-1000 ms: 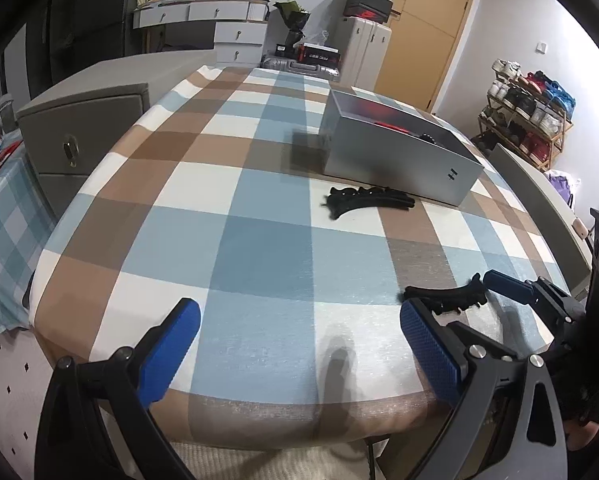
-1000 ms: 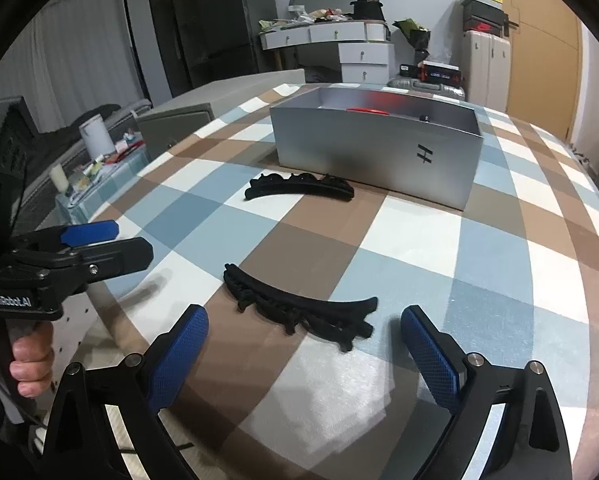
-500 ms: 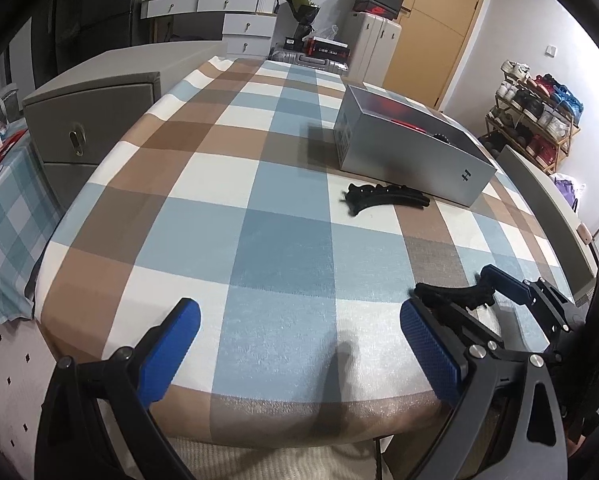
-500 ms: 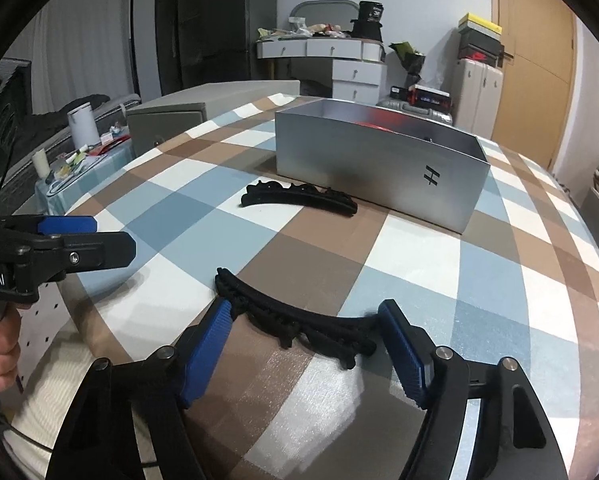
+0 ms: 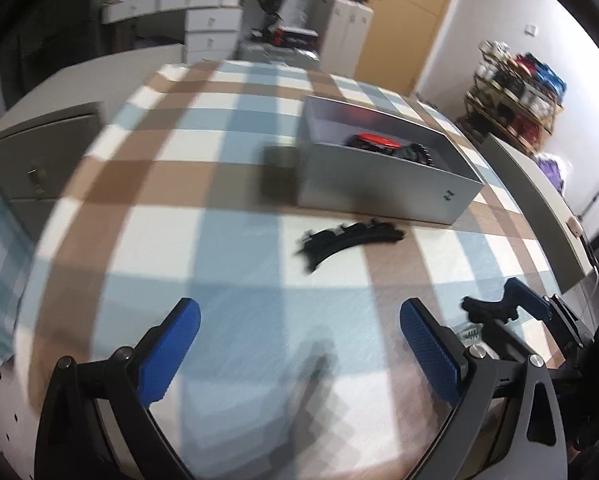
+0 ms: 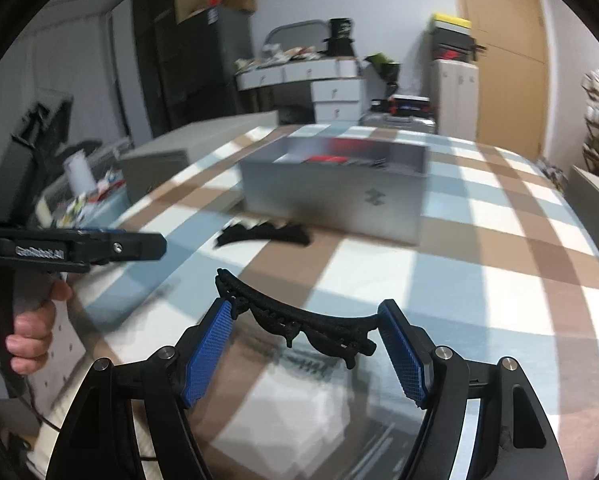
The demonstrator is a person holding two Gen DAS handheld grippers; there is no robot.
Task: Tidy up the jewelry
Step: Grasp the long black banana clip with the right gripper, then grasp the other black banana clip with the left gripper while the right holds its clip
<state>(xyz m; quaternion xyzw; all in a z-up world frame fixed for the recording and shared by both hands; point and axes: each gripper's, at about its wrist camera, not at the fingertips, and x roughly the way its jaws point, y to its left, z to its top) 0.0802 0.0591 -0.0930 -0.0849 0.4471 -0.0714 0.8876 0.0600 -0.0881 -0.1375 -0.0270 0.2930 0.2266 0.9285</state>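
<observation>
A black curved hair clip (image 6: 299, 320) hangs a little above the checked tablecloth, and my right gripper (image 6: 305, 312) is shut on its two ends. In the left wrist view one end of that clip (image 5: 487, 308) pokes out at the lower right. A second black clip (image 5: 351, 236) (image 6: 263, 234) lies on the cloth just in front of the grey open box (image 5: 379, 188) (image 6: 331, 200). Red and black items (image 5: 373, 140) lie inside the box. My left gripper (image 5: 299, 312) stands open over the cloth with nothing between its fingers, short of the second clip.
The checked cloth (image 5: 139, 200) covers a round-edged table. Grey cabinets (image 5: 39, 148) flank it on the left and a bench (image 5: 539, 200) on the right. A person's hand (image 6: 27, 332) holds the left gripper's handle. White drawers and a shoe rack stand at the back.
My right gripper closed on the near clip and lifted it off the cloth. My left gripper moved forward toward the box and the second clip.
</observation>
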